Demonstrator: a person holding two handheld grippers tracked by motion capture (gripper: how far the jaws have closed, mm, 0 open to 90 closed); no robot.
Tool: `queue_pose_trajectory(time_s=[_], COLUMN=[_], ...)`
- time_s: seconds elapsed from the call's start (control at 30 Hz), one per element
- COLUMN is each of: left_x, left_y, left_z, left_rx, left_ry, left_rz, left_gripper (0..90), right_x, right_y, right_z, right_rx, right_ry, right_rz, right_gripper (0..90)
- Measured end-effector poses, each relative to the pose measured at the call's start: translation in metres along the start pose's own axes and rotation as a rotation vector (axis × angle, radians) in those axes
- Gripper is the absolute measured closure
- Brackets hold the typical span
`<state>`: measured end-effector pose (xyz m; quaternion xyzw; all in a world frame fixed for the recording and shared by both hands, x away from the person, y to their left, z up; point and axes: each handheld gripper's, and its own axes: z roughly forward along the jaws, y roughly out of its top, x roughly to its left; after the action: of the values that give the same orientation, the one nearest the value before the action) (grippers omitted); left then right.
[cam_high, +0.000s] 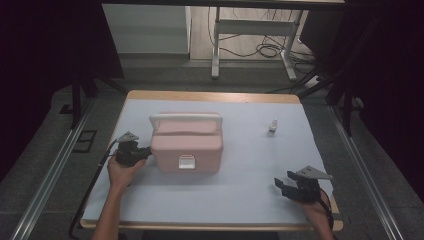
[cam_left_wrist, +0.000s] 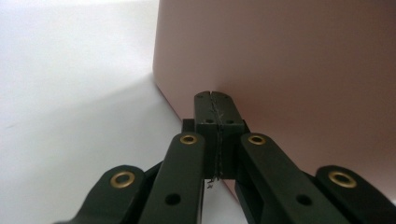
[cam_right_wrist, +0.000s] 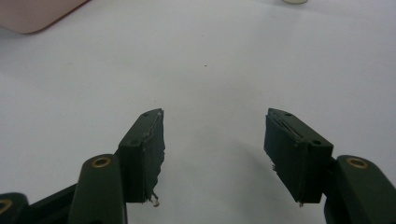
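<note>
A pink box (cam_high: 186, 145) with a white handle (cam_high: 186, 119) and a white front latch (cam_high: 186, 162) stands on the white table cover (cam_high: 240, 165). My left gripper (cam_high: 146, 151) is shut, with its tips right at the box's left side wall (cam_left_wrist: 289, 70); whether they touch it I cannot tell. The pads (cam_left_wrist: 205, 109) meet with nothing between them. My right gripper (cam_high: 281, 186) rests open near the front right of the table, and its jaws (cam_right_wrist: 215, 140) stand wide apart over bare cover. A small white bottle (cam_high: 272, 126) stands to the right of the box.
The wooden table edge (cam_high: 210, 95) frames the cover. Beyond the table are a desk frame (cam_high: 250, 30) and cables on the floor. A corner of the pink box (cam_right_wrist: 32, 14) shows at the upper left in the right gripper view.
</note>
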<state>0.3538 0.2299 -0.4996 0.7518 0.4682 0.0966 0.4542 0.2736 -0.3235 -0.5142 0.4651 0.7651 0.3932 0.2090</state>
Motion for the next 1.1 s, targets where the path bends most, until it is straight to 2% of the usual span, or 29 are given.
queue_pose_trajectory(time_s=[0.27,0.4,0.47,0.63,0.73,0.83,0.93,1.1], left_x=[-0.012,-0.019,-0.019,-0.018,-0.019,-0.024,-0.031,-0.036], left_y=[0.004,0.006,0.007,-0.001,-0.007,-0.016,-0.025,-0.033], left_z=[0.018,0.025,0.026,0.014,0.004,-0.007,-0.013,-0.019], left_rx=[0.010,0.016,0.020,-0.005,0.020,0.036,0.072,0.123], left_ry=[-0.022,-0.049,-0.040,-0.014,-0.017,-0.025,-0.015,-0.007], left_rz=[0.005,0.012,0.015,0.002,0.010,0.039,0.087,0.127], left_gripper=[90.0,89.9,87.8,77.5,68.5,62.0,56.2,48.7], right_x=[0.000,0.000,0.000,-0.001,0.000,0.001,0.003,0.000], right_y=[0.000,0.001,0.001,0.000,0.001,0.002,0.004,0.015], right_z=[0.002,0.003,0.004,0.005,0.005,0.004,0.003,0.009], right_rx=[0.008,0.012,0.014,0.021,0.026,0.040,0.058,0.148], right_ry=[0.000,0.001,-0.001,-0.009,-0.014,-0.021,0.001,-0.001], right_rz=[-0.003,0.000,0.000,0.005,0.005,-0.002,0.009,-0.014], right_gripper=[37.9,37.8,37.8,37.4,37.8,38.2,38.3,36.5])
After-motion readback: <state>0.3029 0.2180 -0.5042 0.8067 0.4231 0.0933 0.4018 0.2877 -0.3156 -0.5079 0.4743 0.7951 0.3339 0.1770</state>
